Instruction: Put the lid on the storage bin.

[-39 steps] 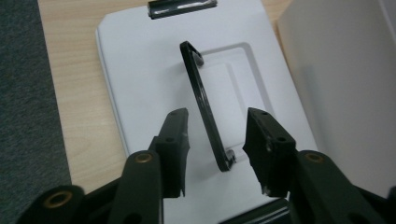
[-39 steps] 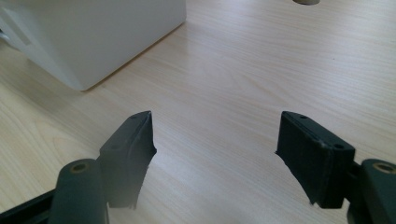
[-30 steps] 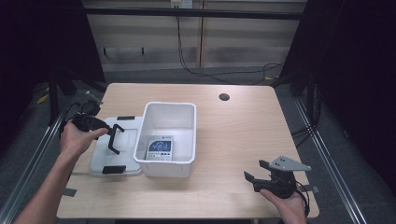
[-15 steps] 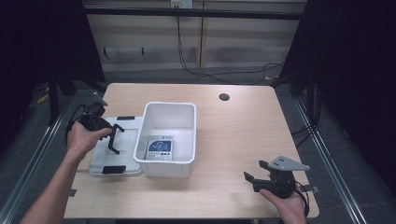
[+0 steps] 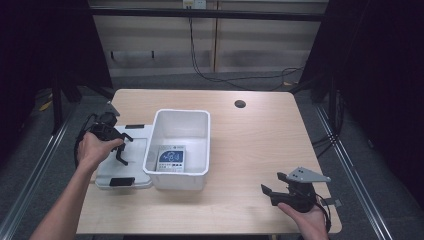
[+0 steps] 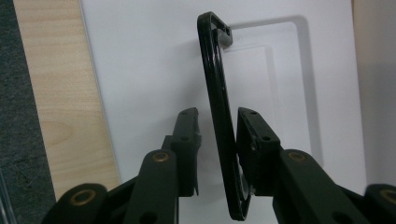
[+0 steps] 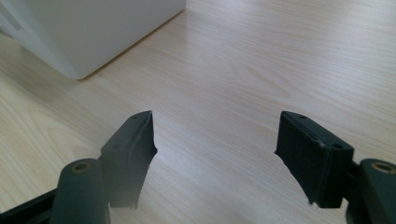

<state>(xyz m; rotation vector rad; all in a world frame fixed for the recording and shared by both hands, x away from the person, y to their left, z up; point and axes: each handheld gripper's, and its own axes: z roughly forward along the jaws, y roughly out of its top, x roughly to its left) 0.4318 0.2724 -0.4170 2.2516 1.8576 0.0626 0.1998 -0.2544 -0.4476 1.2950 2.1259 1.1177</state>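
Note:
A white bin [image 5: 182,112] stands mid-table with a blue-and-white card [image 5: 170,159] lying inside. Its flat white lid [image 5: 139,144] lies on the table against the bin's left side. My left gripper [image 5: 120,150] points down onto the lid. In the left gripper view a thin black latch loop [image 6: 212,60] stands up from the lid [image 6: 140,56] between the jaws of my left gripper [image 6: 218,114]. The jaws have just been closing; the right pad touches the loop and a small gap remains at the left pad. My right gripper [image 5: 272,184] rests open at the front right, nothing between its jaws [image 7: 215,130].
Black latches sit at the lid's near end [image 5: 121,181] and far end [image 5: 134,126]. A round hole [image 5: 240,104] is in the tabletop at the back right. The bin's corner [image 7: 93,28] shows ahead of the right gripper, with bare wood between. Dark floor surrounds the table.
My left hand has come down and slightly inward over the lid, and its jaws have narrowed around the black latch loop. The right hand has stayed where it was.

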